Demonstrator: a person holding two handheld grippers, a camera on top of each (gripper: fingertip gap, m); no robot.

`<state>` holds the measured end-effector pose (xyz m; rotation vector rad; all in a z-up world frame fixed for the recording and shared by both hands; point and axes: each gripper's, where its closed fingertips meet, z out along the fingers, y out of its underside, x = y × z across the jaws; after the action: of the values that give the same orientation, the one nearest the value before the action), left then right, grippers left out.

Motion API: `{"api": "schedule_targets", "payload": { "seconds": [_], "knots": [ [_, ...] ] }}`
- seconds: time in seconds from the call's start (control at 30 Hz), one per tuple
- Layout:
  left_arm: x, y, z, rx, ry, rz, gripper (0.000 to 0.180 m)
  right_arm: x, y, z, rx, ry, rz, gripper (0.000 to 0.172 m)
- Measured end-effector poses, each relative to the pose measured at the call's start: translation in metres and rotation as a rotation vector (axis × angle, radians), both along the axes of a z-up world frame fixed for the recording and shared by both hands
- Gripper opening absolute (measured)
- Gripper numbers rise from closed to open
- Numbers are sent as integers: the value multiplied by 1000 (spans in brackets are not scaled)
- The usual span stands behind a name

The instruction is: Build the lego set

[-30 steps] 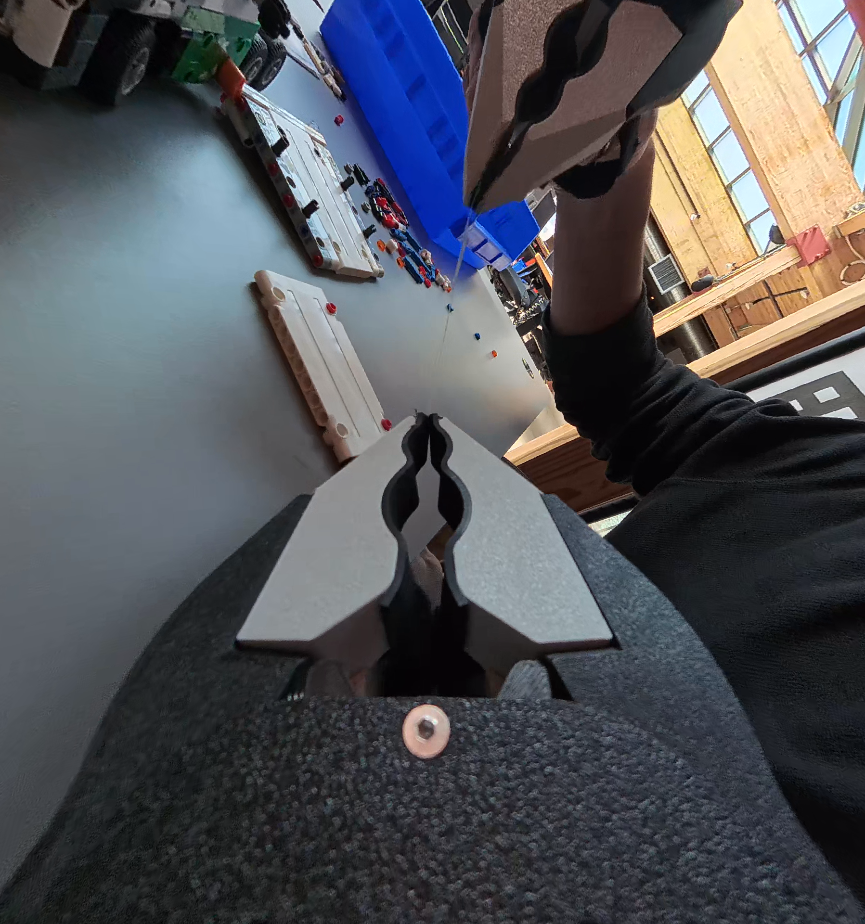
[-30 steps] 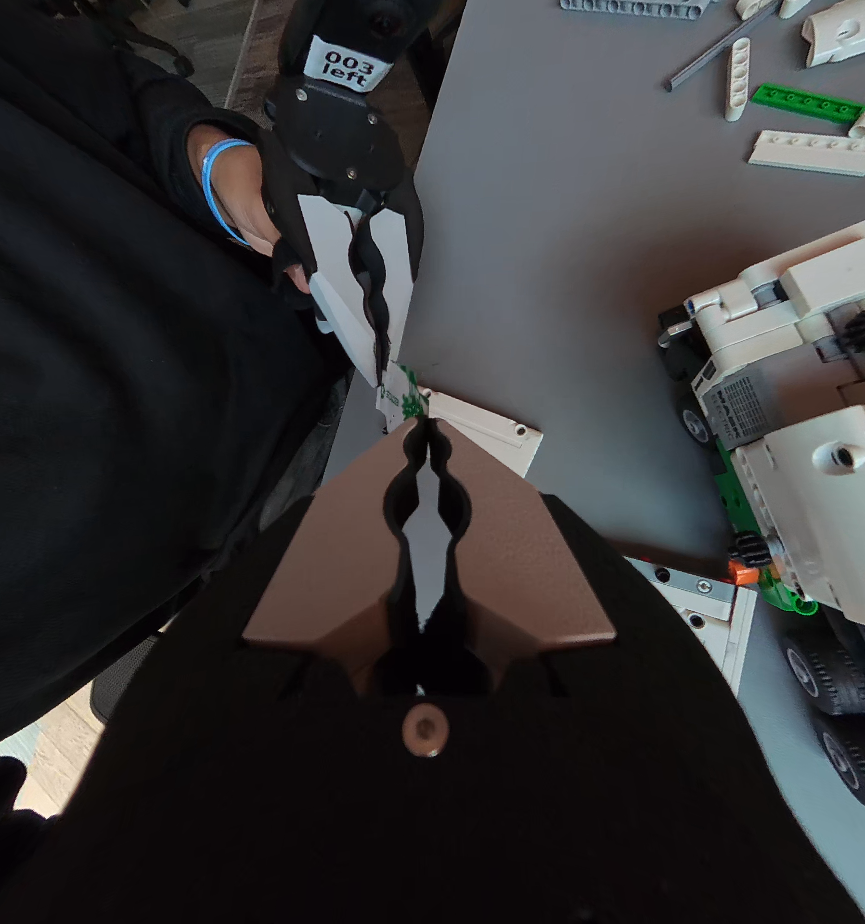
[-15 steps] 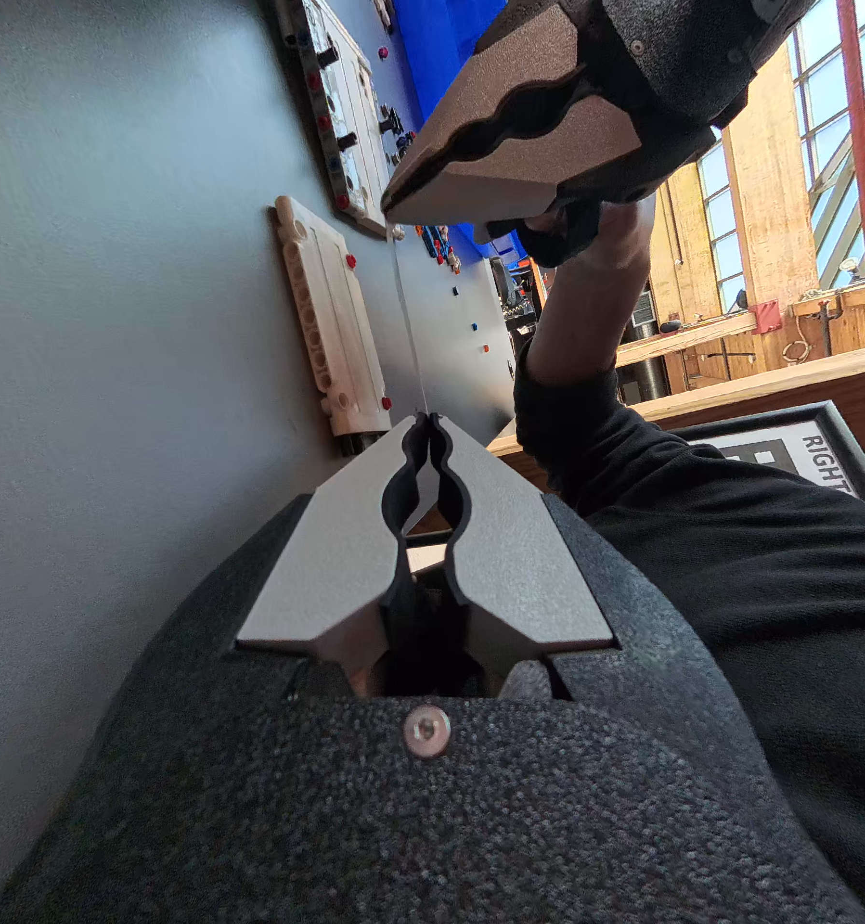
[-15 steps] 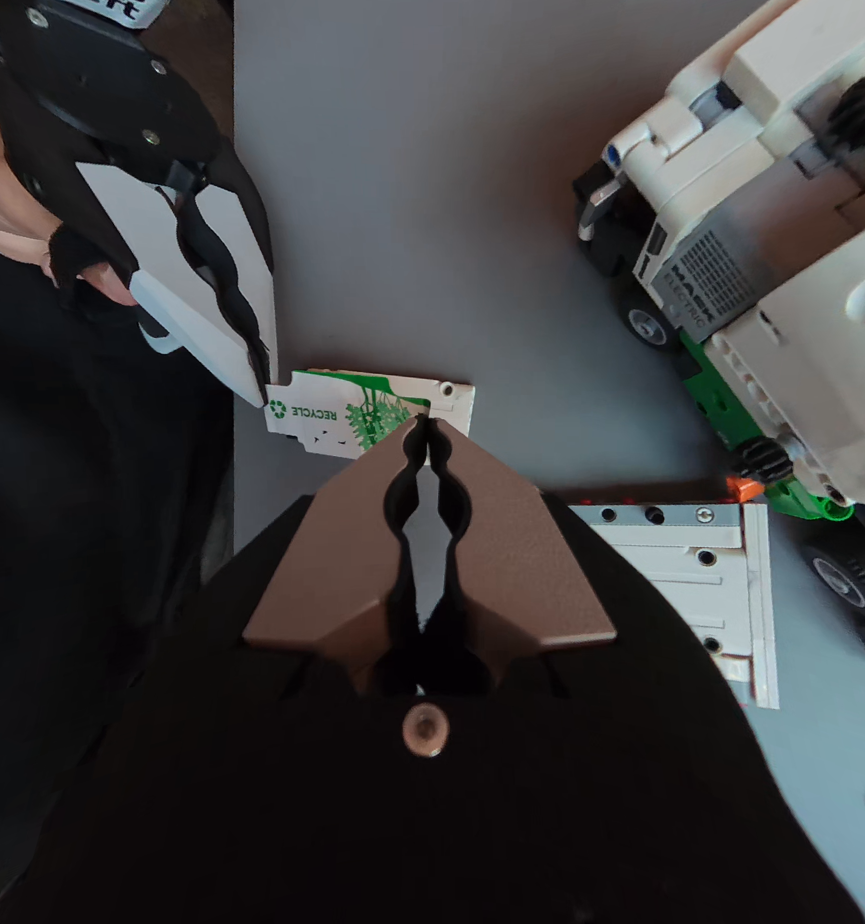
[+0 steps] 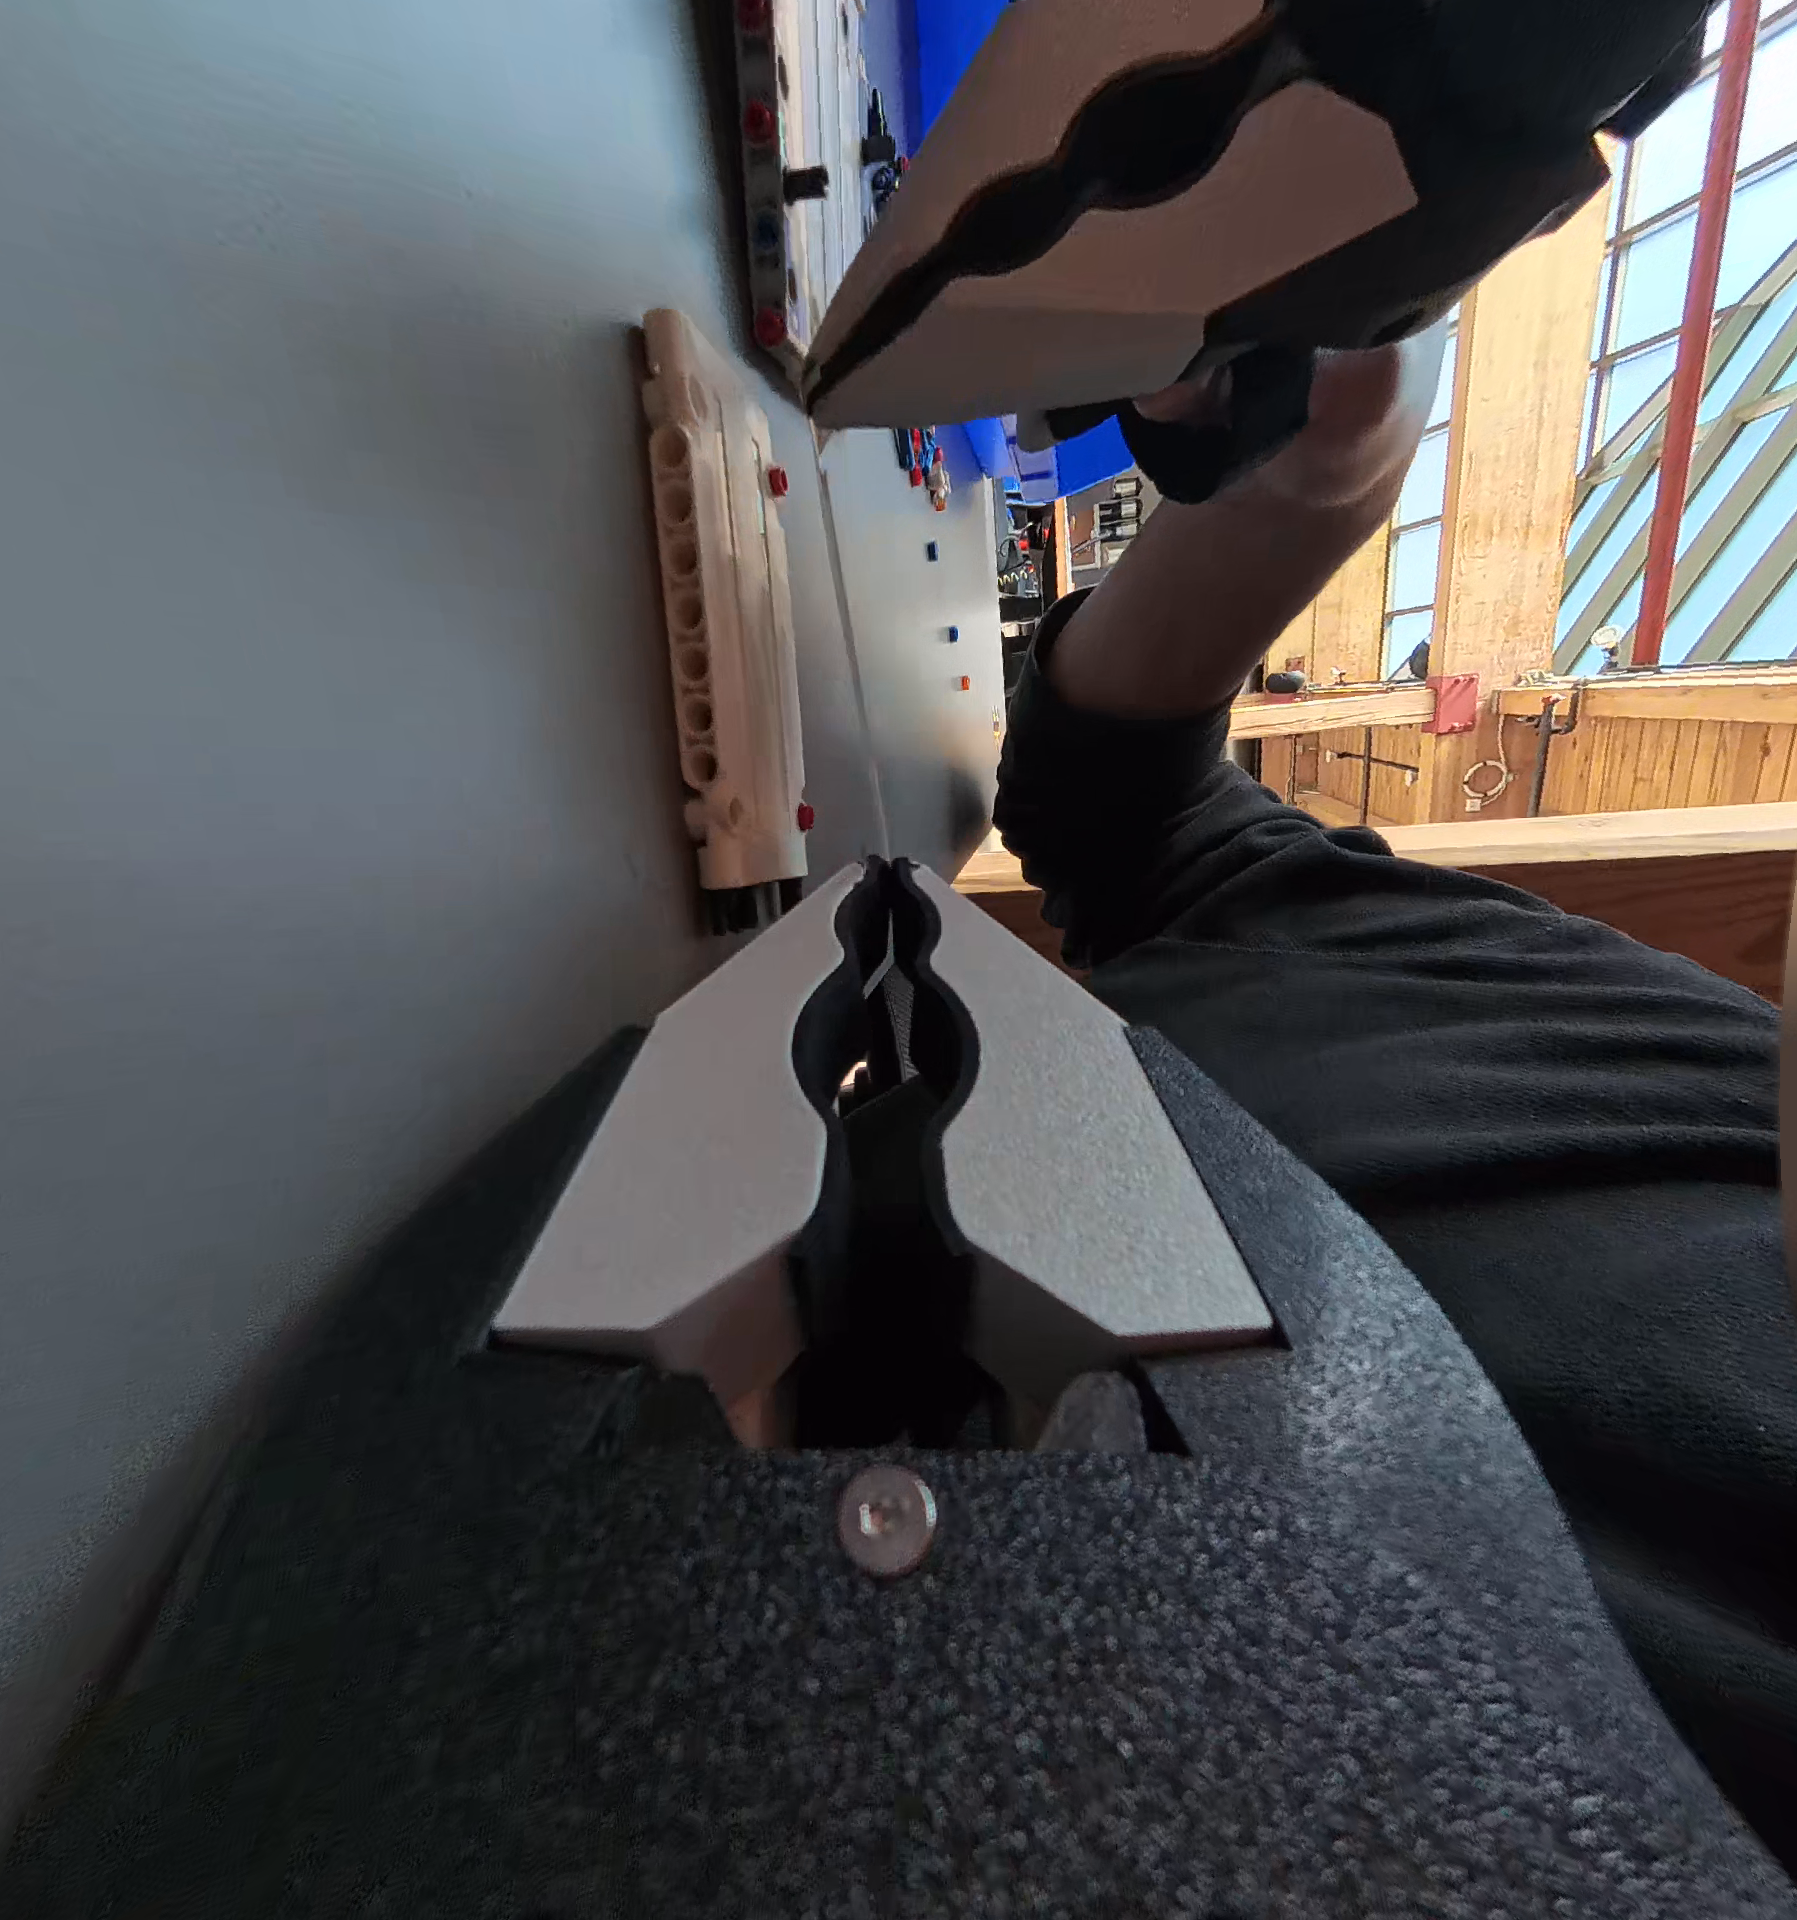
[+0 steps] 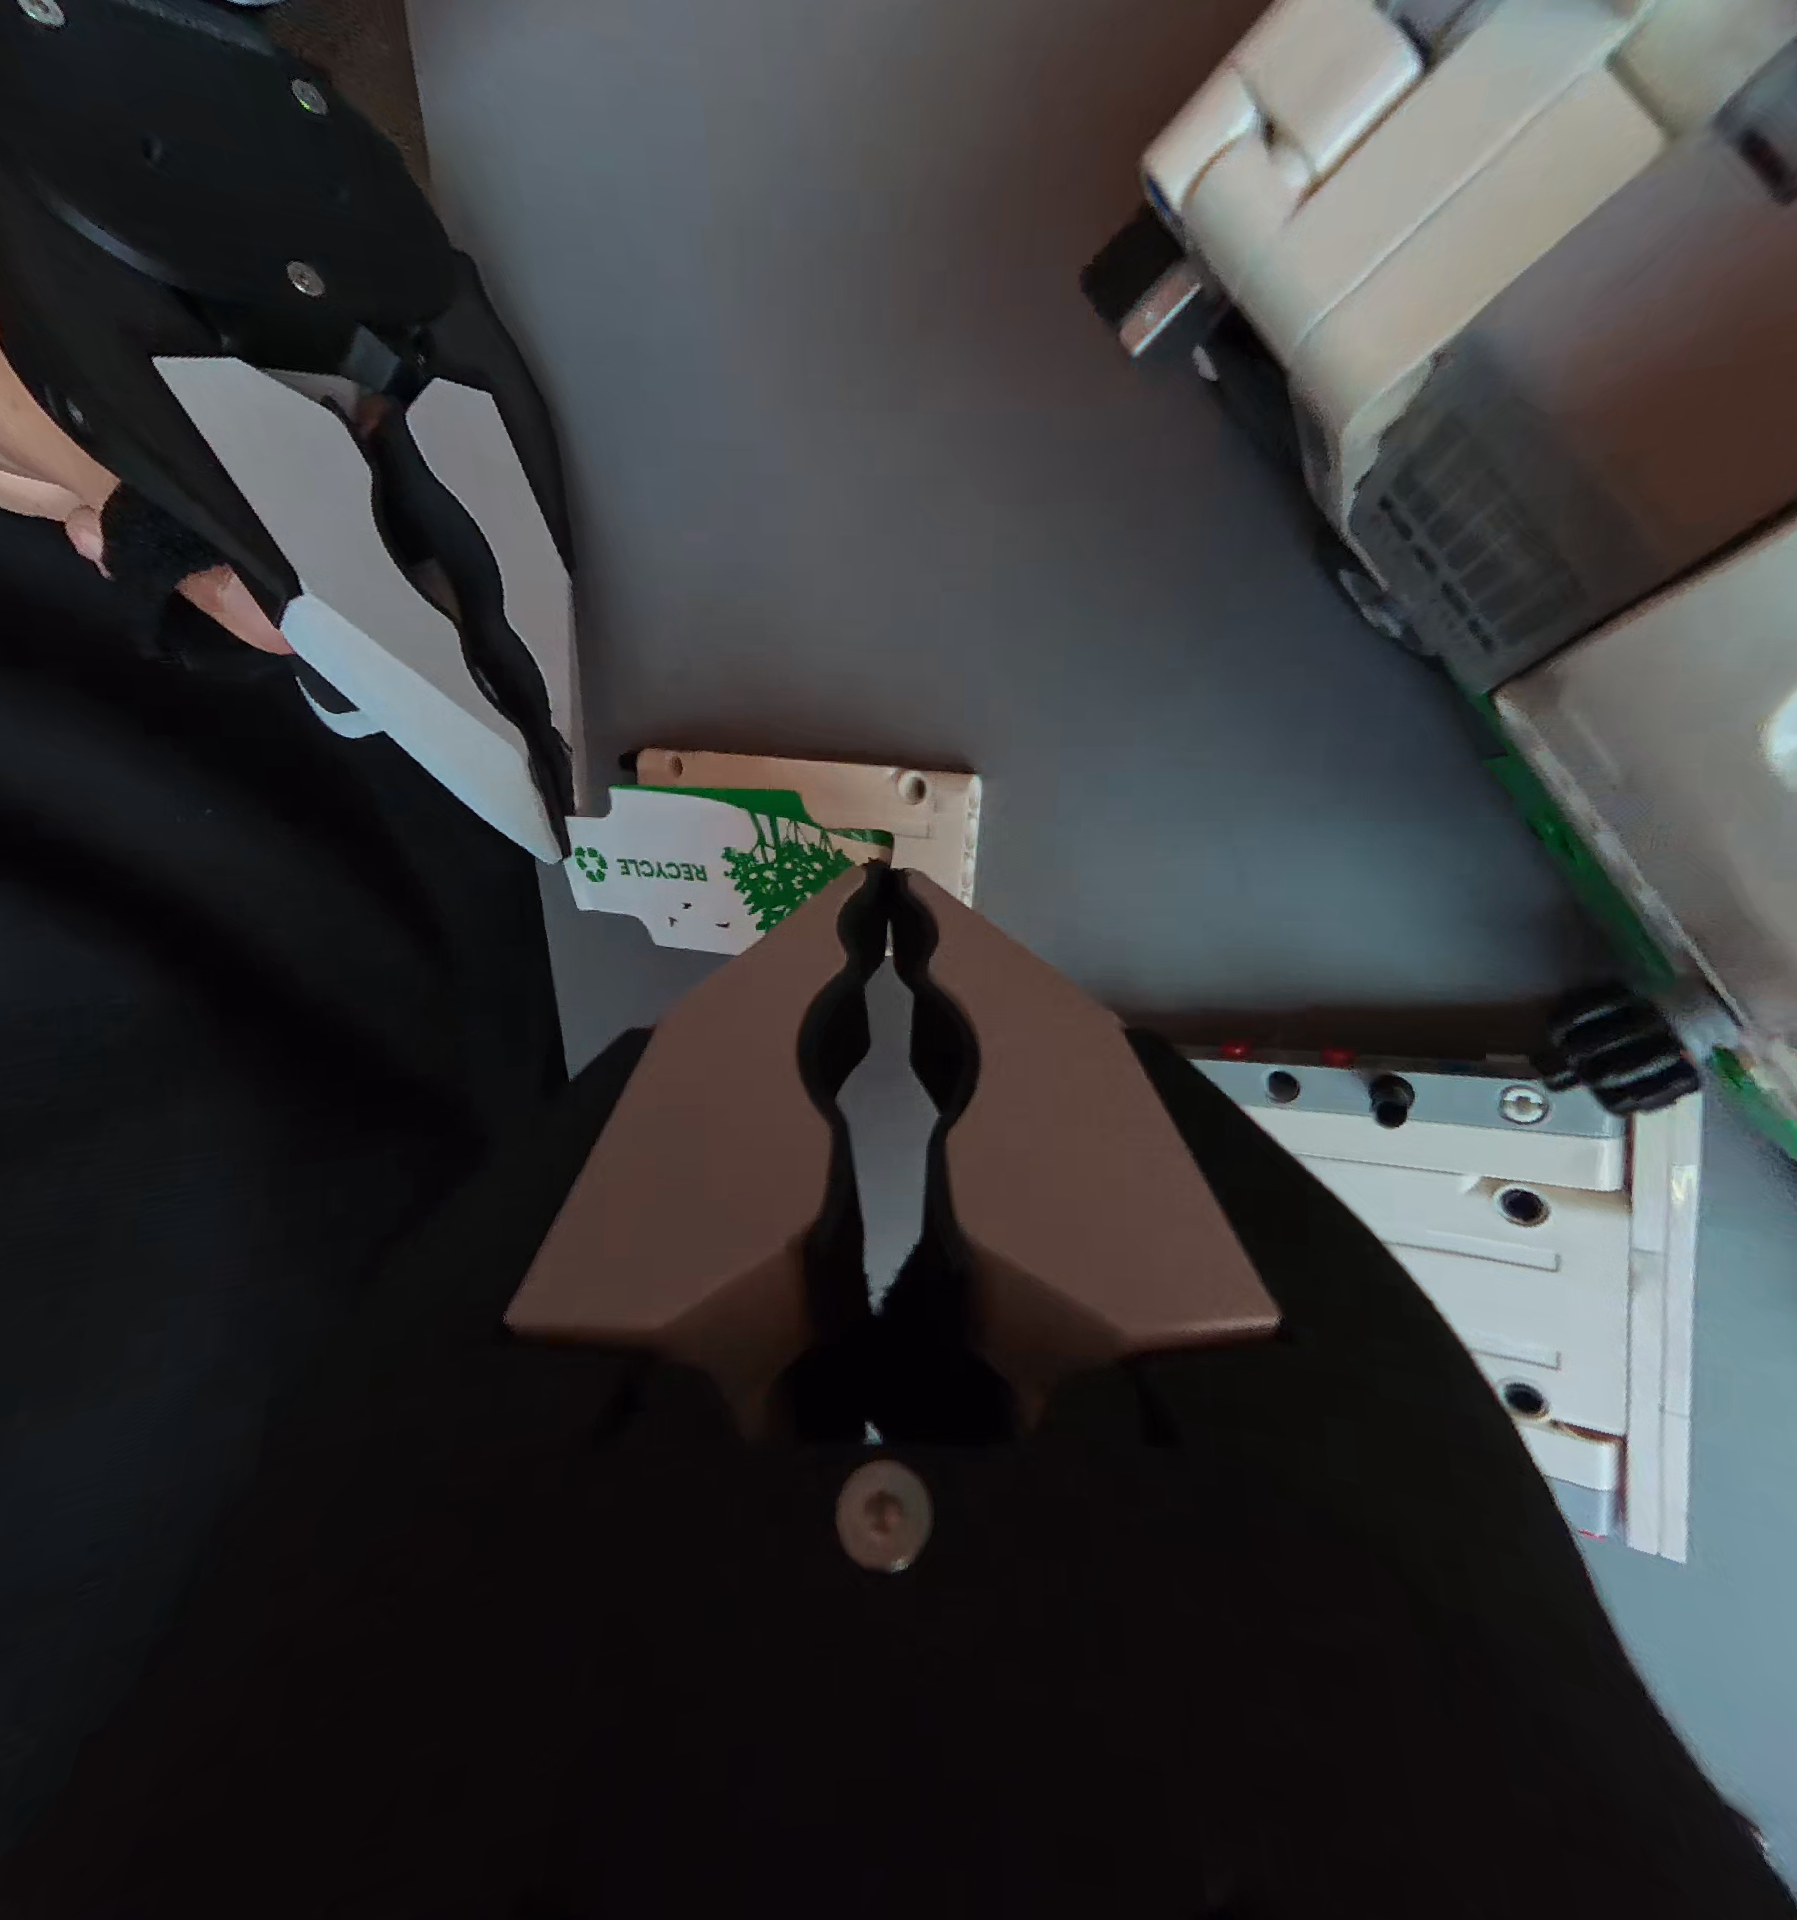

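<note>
A thin white sticker (image 6: 686, 873) with a green tree print is stretched between my two grippers. My left gripper (image 5: 881, 862) is shut on one end of it; that gripper also shows in the right wrist view (image 6: 558, 821). My right gripper (image 6: 878, 871) is shut on the other end, and it also shows in the left wrist view (image 5: 816, 405). In the left wrist view the sticker (image 5: 850, 644) appears edge-on as a thin line. It hangs just over a small white toy panel (image 6: 925, 800), also in the left wrist view (image 5: 728, 644), lying on the grey table (image 6: 977, 468).
A white and green toy truck (image 6: 1496, 364) stands at the right. A larger white panel (image 6: 1445, 1247) with pins lies next to it. A blue bin (image 5: 1076, 457) and small loose parts lie farther along the table. A person's black sleeve (image 5: 1393, 1039) is on the right. Some 8 centimeters of space lies between my two pairs of fingers.
Both grippers, still shut on the sticker, have moved it down and over the small white panel. The sticker has turned from edge-on to flat in the right wrist view.
</note>
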<state>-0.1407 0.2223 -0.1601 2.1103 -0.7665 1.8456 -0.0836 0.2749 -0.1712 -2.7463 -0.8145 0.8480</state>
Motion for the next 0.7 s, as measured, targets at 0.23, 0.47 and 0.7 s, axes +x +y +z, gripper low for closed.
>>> {"api": "schedule_targets", "payload": {
  "seconds": [0.23, 0.47, 0.7],
  "knots": [
    [0, 3, -1, -44, 11, -4, 0, -1, 4, -4, -34, 43, 9, 0],
    [1, 5, -2, -49, 15, -1, 0, 0, 5, -6, -3, 0, 41, 0],
    [2, 3, -1, -46, 16, -1, 0, 1, 4, -8, 25, -46, 65, 0]
  ]
}}
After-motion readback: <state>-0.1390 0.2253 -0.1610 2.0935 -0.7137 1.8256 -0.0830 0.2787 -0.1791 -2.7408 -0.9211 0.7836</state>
